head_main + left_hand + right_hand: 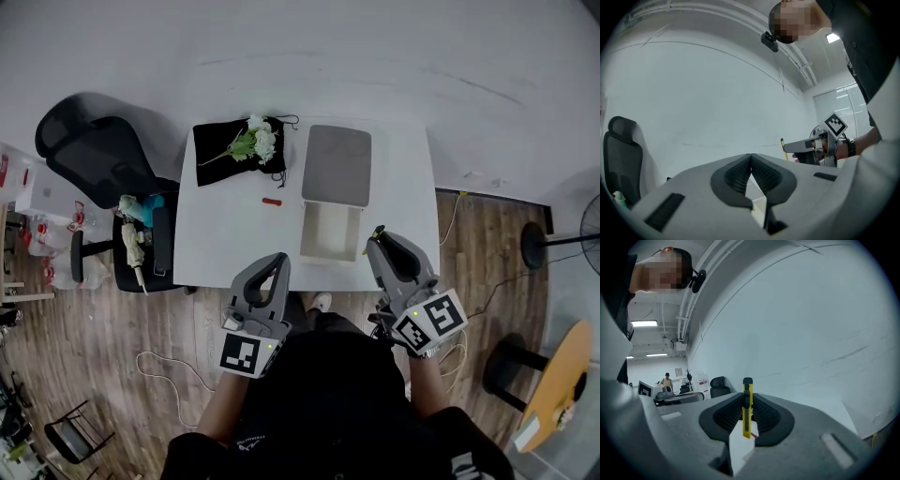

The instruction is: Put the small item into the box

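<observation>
A white table (225, 234) carries an open white box (330, 234), with its grey lid (337, 164) lying just behind it. A small red item (272, 201) rests on the tabletop left of the box. My right gripper (377, 234) hovers at the table's near edge, right of the box, shut on a yellow utility knife (747, 417) that stands upright between the jaws (747, 401). My left gripper (278, 261) is held off the near edge, shut with nothing in it (751, 157). The left gripper view catches the right gripper (806, 146) from the side.
At the table's back left, a black cloth (220, 155) holds white flowers (255, 141). A black office chair (103, 159) with clutter stands to the left. A cable lies on the wood floor (159, 375). To the right are stool bases and a round wooden table (562, 384).
</observation>
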A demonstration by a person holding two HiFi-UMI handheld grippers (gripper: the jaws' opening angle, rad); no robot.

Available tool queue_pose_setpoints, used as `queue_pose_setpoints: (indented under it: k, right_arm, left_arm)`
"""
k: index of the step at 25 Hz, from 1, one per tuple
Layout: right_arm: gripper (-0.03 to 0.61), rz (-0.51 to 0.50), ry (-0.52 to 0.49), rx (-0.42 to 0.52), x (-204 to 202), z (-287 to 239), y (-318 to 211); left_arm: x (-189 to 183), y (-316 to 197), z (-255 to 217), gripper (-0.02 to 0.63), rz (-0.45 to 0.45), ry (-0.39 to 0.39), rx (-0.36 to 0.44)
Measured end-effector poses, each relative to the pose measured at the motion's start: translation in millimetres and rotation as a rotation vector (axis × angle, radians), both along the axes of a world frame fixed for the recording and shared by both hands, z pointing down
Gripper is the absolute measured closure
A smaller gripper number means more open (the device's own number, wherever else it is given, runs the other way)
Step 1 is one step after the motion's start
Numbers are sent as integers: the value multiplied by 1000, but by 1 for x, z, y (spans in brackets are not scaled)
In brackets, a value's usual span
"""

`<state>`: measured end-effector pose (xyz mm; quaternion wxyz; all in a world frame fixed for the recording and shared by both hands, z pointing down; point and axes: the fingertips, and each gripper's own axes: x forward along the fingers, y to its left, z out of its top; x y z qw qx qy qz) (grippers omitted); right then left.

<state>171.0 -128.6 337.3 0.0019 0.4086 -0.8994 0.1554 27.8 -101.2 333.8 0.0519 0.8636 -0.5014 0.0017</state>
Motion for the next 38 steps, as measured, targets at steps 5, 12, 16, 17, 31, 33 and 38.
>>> queue_pose_setpoints:
  k: [5,12,16,17,31,33,38]
  right_arm:
    - [508,0,36,-45,-7,15,-22]
    - [508,13,62,-116,-14,38,-49]
    - [508,15,80,-161,-21,55,-64]
    - [508,13,88,-174,-23,61,-67]
    - [508,-35,235,-342,-49,157,-88]
    - [508,-49,254,-373,-51,172,-87]
    - [508,-85,274,-459,-58,205,-88]
  left_arm:
    - [2,-28,3,609,25,44,-7]
    - [4,-60,12,609,65,65,-55]
    - [3,-74,16,609,84,69,-78]
    - [3,-77,18,609,88,68,-84]
    - [-14,-106,29,609,101,70,-119]
    - [-15,-107,29,609,98,71,-121]
    - [-22,-113,32,609,79,76,-128]
